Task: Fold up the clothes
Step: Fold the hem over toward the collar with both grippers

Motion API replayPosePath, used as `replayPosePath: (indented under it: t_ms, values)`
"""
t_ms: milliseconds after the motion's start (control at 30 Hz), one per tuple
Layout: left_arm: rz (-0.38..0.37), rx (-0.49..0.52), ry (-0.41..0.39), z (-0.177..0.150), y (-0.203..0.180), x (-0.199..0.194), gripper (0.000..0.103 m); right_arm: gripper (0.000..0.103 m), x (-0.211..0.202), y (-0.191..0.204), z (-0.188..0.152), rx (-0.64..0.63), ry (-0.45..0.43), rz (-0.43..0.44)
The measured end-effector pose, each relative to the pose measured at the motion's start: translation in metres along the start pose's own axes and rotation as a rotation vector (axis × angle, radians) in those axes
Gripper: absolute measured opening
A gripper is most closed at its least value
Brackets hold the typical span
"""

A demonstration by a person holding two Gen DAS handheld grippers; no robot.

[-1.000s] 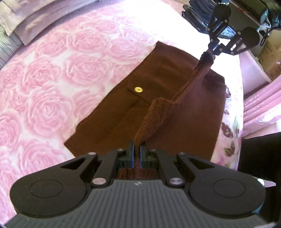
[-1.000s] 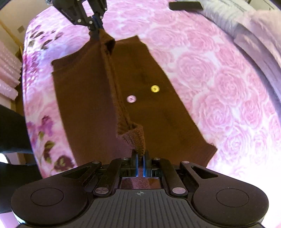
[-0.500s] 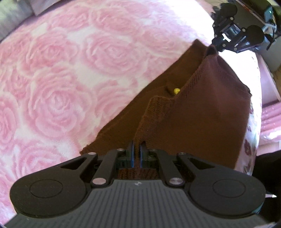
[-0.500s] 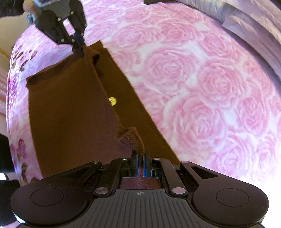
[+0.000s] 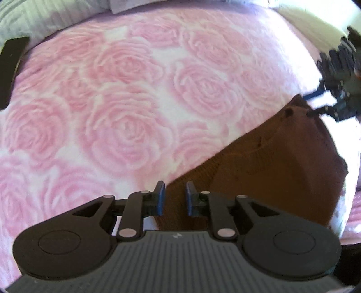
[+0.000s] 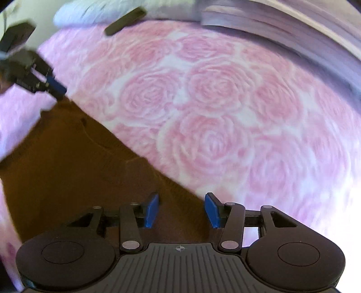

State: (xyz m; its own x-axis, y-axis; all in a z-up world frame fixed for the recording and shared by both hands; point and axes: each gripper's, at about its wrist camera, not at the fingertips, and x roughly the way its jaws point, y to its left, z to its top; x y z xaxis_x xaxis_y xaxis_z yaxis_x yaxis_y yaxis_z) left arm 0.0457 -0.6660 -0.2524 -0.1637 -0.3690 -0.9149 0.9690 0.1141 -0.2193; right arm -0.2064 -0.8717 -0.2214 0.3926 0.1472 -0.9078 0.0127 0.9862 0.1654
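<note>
A brown knitted garment (image 5: 259, 169) lies folded flat on the pink rose bedspread (image 5: 117, 117). My left gripper (image 5: 175, 198) hovers low over its near edge, jaws opening; the blue pads stand apart with cloth under the gap and none pinched. In the right wrist view the garment (image 6: 67, 171) fills the lower left. My right gripper (image 6: 182, 210) is over its edge, jaws opening wider, pads clear of the cloth. Each gripper shows in the other's view: the right gripper (image 5: 325, 106) at the garment's far corner, and the left gripper (image 6: 48, 86) likewise.
A flat black object (image 5: 11, 67) lies at the bedspread's far edge, also seen as the black object (image 6: 125, 20). Grey pillows (image 5: 45, 18) and stacked folded bedding (image 6: 293, 29) border the bed. Bare bedspread (image 6: 225, 135) stretches beyond the garment.
Both grippers carried the lifted brown edge across and down onto the garment, then their jaws parted and let the cloth go. The buttons are now covered.
</note>
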Motion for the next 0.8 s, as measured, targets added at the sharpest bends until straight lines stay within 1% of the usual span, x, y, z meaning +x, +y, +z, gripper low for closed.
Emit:
replayPosePath:
  t_ms: [67,167,233,333,433,500,533,567,600,633,667,700,733,800]
  values:
    - [-0.012,0.003,0.006,-0.008,-0.005,0.001,0.017,0.049,-0.006,0.004,-0.013,0.059,-0.014,0.020]
    - [-0.023,0.019,0.022,-0.020,-0.013,0.008,0.019,0.049,-0.002,0.010,-0.027,0.087,-0.012,0.011]
    - [-0.019,0.012,0.023,-0.023,-0.014,0.015,0.020,0.049,0.003,0.010,-0.030,0.098,-0.011,-0.006]
    - [-0.022,0.003,0.021,-0.023,-0.015,0.024,0.021,0.049,0.009,0.005,-0.030,0.119,-0.034,-0.040]
    - [-0.021,0.016,0.025,-0.022,-0.016,0.029,0.021,0.049,0.009,-0.002,-0.028,0.132,-0.045,-0.052]
    - [-0.013,0.040,0.035,-0.021,-0.020,0.031,0.021,0.049,0.014,-0.004,-0.028,0.120,-0.030,-0.052]
    - [-0.008,0.058,0.037,-0.020,-0.023,0.030,0.018,0.049,0.016,-0.005,-0.028,0.117,-0.023,-0.046]
    - [-0.004,0.076,0.040,-0.020,-0.025,0.029,0.012,0.049,0.017,-0.006,-0.029,0.119,-0.017,-0.043]
    - [0.000,0.093,0.042,-0.019,-0.028,0.029,0.010,0.048,0.017,-0.007,-0.030,0.124,-0.016,-0.042]
    - [0.005,0.110,0.042,-0.018,-0.030,0.027,0.005,0.038,0.017,-0.008,-0.030,0.133,-0.017,-0.044]
    - [0.005,0.121,0.038,-0.017,-0.033,0.024,0.002,0.028,0.016,-0.009,-0.029,0.140,-0.014,-0.049]
    - [0.002,0.129,0.032,-0.016,-0.035,0.022,0.002,0.016,0.015,-0.010,-0.029,0.146,-0.009,-0.055]
    - [-0.002,0.138,0.025,-0.015,-0.037,0.019,0.001,0.013,0.014,-0.011,-0.029,0.153,-0.005,-0.058]
    - [-0.005,0.142,0.010,-0.012,-0.038,0.016,0.001,0.002,0.009,-0.012,-0.027,0.149,-0.013,-0.081]
